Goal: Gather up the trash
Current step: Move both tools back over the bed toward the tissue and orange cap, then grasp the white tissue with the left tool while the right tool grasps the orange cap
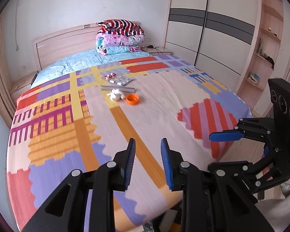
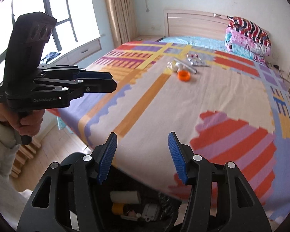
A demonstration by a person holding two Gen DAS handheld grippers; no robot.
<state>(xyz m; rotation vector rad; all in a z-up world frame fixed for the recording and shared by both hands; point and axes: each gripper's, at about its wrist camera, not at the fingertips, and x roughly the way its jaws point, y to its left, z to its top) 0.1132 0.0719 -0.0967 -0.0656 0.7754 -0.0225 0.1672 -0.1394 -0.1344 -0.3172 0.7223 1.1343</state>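
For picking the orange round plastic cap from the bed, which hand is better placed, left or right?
Probably left, narrowly. In the left view the orange round plastic cap sits almost straight ahead of the empty left tool; the open right tool looks equally far.

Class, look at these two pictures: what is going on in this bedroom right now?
A person holds a two-finger gripper in each hand at the foot of a bed with a patchwork cover. The left gripper and the right gripper are both open and empty. Litter still lies mid-bed: an orange plastic ring, a crumpled white tissue, a grey tube and foil blister packs. A black-lined bin below already holds some rubbish.
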